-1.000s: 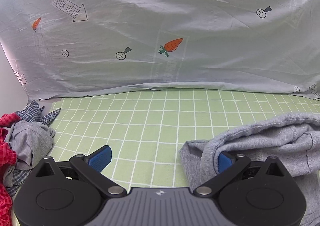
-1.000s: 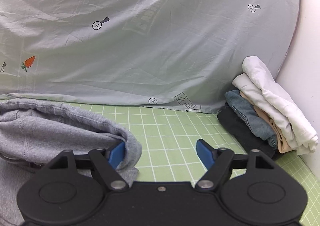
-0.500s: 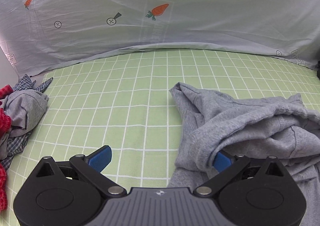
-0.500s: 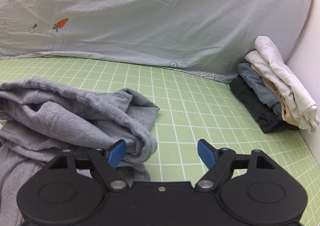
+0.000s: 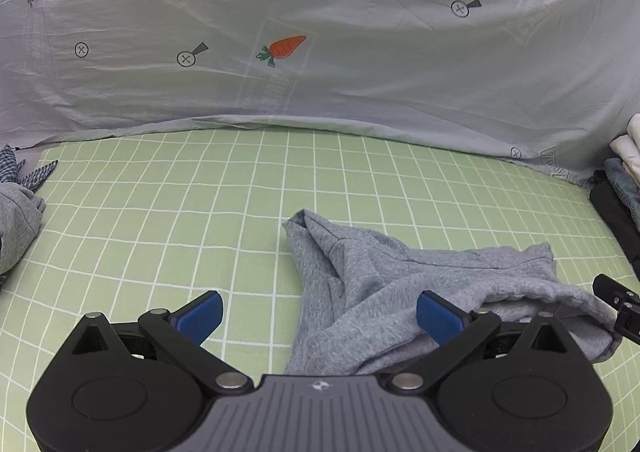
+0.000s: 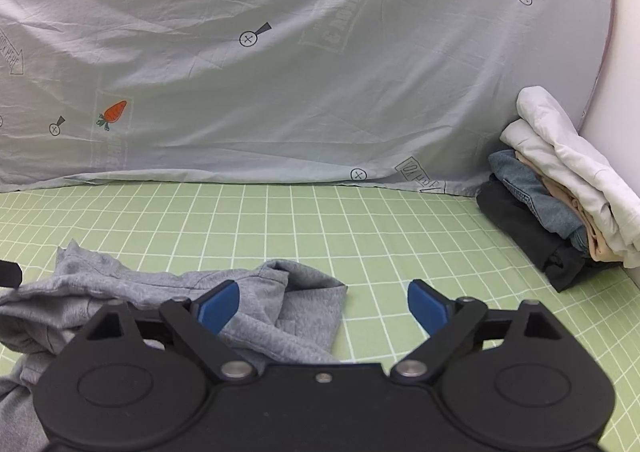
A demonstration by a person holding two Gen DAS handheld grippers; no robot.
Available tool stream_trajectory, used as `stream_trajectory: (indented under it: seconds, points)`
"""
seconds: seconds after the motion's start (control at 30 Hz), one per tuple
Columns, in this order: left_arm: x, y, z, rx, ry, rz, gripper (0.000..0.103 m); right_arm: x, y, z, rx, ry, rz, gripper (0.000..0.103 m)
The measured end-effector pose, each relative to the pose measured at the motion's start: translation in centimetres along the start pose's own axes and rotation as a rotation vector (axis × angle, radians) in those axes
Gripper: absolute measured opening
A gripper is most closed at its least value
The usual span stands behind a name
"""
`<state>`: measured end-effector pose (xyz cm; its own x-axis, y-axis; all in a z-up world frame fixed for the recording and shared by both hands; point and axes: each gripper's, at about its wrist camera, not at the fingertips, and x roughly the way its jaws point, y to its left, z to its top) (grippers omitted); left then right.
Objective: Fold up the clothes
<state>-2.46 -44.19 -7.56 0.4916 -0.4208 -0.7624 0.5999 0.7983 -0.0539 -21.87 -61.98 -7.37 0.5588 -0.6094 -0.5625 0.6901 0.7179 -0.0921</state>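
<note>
We see the grey sweatshirt (image 5: pixel 400 284) crumpled on the green grid mat (image 5: pixel 200 212); L gripper (image 5: pixel 318 318) spread, R gripper (image 6: pixel 324 306) opening, neither pinching it.

**Even, soft lighting with fisheye curvature in both wrist views**

Both views are bright and evenly lit; light is diffuse, with no glare. The grid mat (image 5: pixel 240 212) serves as reference: its straight lines bow increasingly toward the frame edges, and black vignette fills the corners above it. Shadows on the mat are faint and soft-edged, beneath the grey garment (image 5: pixel 400 280). The backdrop sheet (image 6: pixel 320 72) behind the mat appears sharp, with creases legible.
</note>
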Motion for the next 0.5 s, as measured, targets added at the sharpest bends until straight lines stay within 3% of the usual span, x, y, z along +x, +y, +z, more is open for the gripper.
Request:
stream_trajectory:
  seconds: [0.17, 0.27, 0.5]
  points:
    - [3.1, 0.4, -1.3, -0.007, 0.085, 0.003, 0.102, 4.1, 0.5, -2.9, -0.019, 0.169, 0.001, 0.094]
    - [3.1, 0.9, -1.0, -0.032, 0.095, -0.013, 0.102, 4.4, 0.1, -3.3, 0.014, 0.189, 0.021, 0.094]
    - [0.3, 1.4, -1.1, -0.015, 0.064, -0.006, 0.102, 1.2, -0.6, -2.1, 0.008, 0.129, 0.036, 0.096]
